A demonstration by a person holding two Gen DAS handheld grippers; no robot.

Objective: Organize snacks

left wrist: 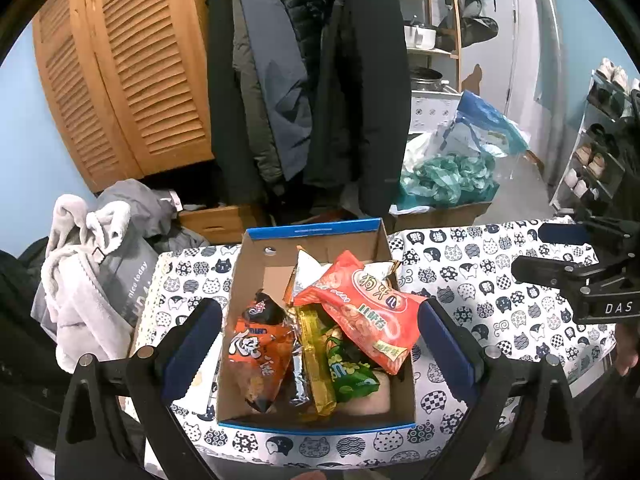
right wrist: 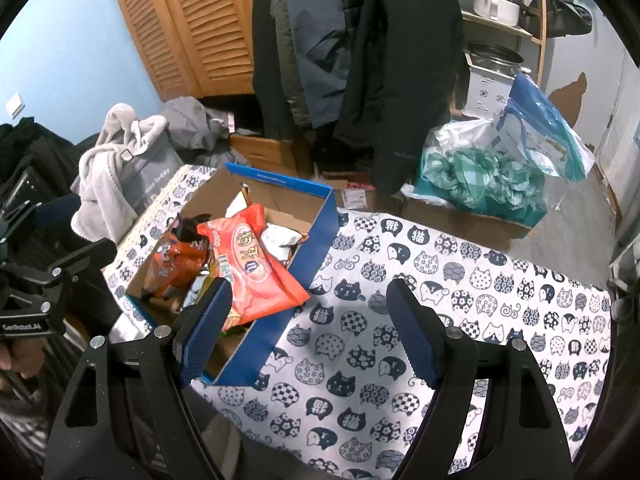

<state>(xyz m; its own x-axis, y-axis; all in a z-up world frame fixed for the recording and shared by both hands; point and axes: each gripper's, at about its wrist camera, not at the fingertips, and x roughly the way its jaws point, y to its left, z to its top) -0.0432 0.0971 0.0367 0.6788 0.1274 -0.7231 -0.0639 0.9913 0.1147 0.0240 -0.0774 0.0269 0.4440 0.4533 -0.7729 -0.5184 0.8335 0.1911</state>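
A blue-edged cardboard box stands on a cat-print tablecloth and holds several snack packets. A red-orange packet lies on top, partly over the box's right wall. Beside it lie an orange-and-black packet, a gold one and a green one. My left gripper hangs open above the box, its fingers wide to either side of the packets and touching none. My right gripper is open over the box's right wall with nothing held.
Dark coats hang behind the table beside a louvred wooden cabinet. A grey bag with a fleece sits at the left. Cardboard boxes with teal plastic bags stand on the floor at right, near a shoe rack.
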